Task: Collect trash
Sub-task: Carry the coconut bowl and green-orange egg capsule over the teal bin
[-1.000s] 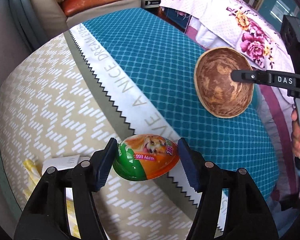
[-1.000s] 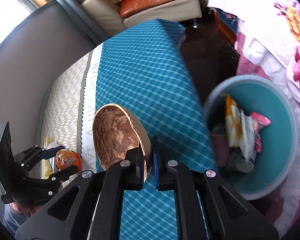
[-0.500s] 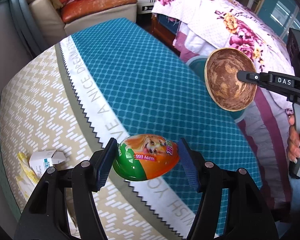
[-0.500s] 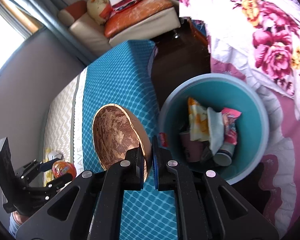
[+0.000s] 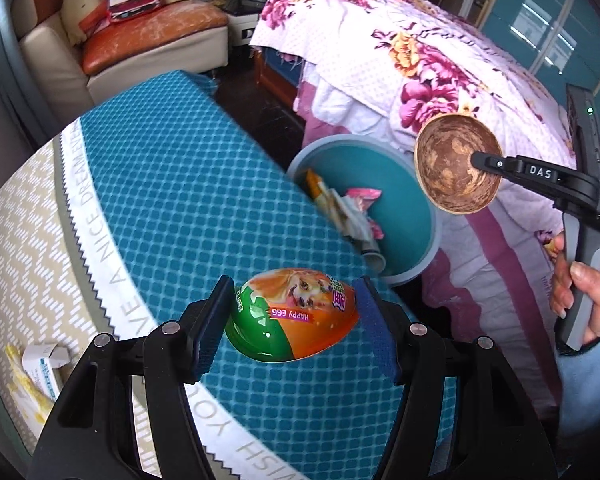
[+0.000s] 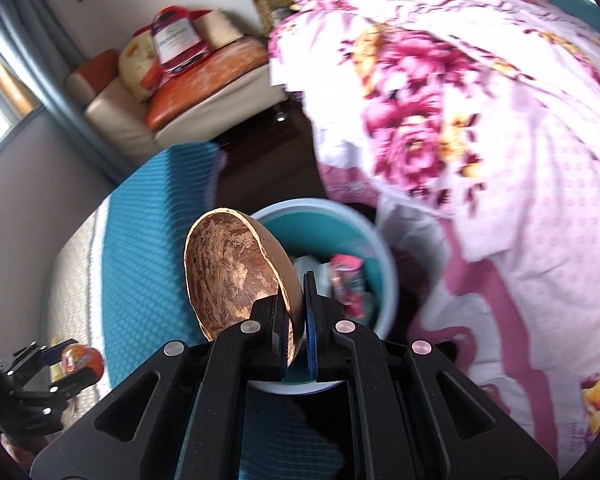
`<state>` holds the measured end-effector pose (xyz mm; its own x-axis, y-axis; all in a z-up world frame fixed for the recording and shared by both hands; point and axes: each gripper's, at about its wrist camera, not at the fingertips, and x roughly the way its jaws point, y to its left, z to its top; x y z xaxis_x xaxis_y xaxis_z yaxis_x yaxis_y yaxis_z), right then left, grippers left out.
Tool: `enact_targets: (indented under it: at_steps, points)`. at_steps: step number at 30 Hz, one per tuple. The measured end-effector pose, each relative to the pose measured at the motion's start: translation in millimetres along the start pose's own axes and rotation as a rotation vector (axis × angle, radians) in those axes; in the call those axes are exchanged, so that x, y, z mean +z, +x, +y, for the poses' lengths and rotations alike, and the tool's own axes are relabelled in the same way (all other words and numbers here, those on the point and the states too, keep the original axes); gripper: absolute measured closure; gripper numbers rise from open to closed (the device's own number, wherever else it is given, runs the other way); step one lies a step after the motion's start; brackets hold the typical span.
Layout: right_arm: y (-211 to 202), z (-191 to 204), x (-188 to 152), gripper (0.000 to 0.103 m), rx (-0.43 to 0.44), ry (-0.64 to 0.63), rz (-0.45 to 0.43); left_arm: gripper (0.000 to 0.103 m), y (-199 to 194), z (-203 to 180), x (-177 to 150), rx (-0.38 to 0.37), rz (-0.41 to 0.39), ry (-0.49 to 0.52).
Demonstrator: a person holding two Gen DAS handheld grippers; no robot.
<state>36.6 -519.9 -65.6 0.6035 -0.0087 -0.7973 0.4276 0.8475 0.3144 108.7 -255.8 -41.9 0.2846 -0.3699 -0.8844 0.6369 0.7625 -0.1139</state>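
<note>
My left gripper (image 5: 294, 316) is shut on a green and orange "Happy Egg" plastic egg (image 5: 296, 314) and holds it above the teal part of the table cover (image 5: 172, 200). My right gripper (image 6: 298, 320) is shut on the rim of a brown coconut-shell bowl (image 6: 232, 276), held on edge just in front of the teal bin (image 6: 384, 252). From the left wrist view the bowl (image 5: 454, 168) hangs to the right of the bin (image 5: 410, 208), which holds several wrappers and a cup. The left gripper with the egg (image 6: 82, 362) shows small at lower left.
A small white carton and a yellow wrapper (image 5: 40, 364) lie on the beige part of the cover at the left. A bed with a floral quilt (image 5: 400, 64) stands behind the bin. A sofa with cushions (image 5: 140, 36) is at the back.
Both grippers have lifted and swung right toward the bin. The egg is off the table. The bowl has moved from over the table to beside the bin, which has come into view.
</note>
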Motion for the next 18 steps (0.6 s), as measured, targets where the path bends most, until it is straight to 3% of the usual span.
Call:
enact_targets:
  at_steps: [7,14,18]
  points:
    - [16.2,-27.8,4.1,0.095,-0.033,0.012,0.038,0.039,11.1,-12.7,10.9,-0.014,0.014,0.011]
    - [48.4,-17.4,6.5,0.094,-0.009,-0.024,0.097,0.039,22.9,-14.2,17.6,-0.018,0.032,0.005]
    - [60.9,-15.2,10.0,0.083,0.018,-0.024,0.116,0.039,26.8,-14.1,20.0,-0.023,0.036,0.002]
